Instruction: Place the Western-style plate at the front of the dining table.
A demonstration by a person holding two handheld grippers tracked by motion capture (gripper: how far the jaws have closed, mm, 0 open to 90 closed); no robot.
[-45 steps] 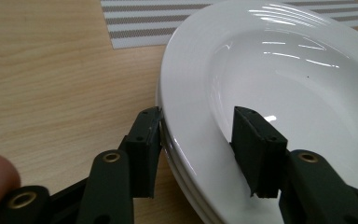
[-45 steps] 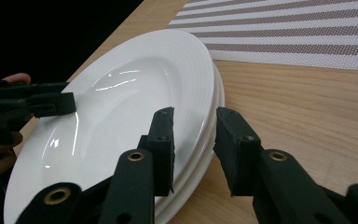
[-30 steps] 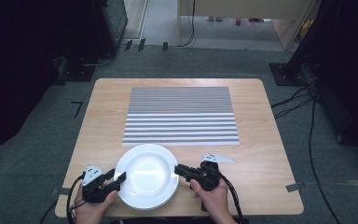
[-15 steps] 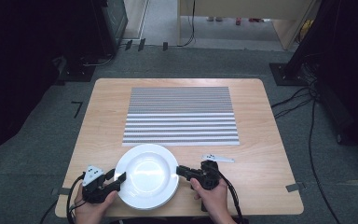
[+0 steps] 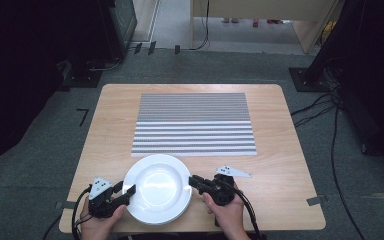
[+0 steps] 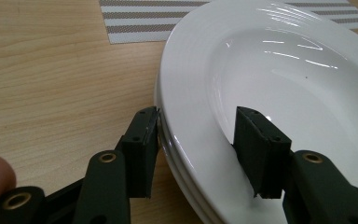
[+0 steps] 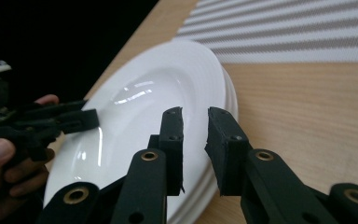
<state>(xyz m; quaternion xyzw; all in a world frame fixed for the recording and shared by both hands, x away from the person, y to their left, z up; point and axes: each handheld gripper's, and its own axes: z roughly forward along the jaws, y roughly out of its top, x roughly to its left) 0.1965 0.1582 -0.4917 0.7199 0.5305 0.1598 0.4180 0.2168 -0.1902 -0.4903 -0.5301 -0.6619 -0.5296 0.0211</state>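
A stack of white plates sits at the near edge of the bench, below a striped placemat. The right hand-held gripper pinches the top plate's rim; the left hand-held gripper, jaws apart and just opening, straddles the opposite rim. Glazed, slippery and breakable, the plates are probably best gripped by the rim.

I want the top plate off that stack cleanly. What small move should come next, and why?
Probably close the left gripper onto the rim of the top plate. Its jaws have just been opening and straddle the rim with a gap at the inner pad, so nothing is pinched there. The right gripper is already shut on the opposite rim, so lifting now would tilt the plate.
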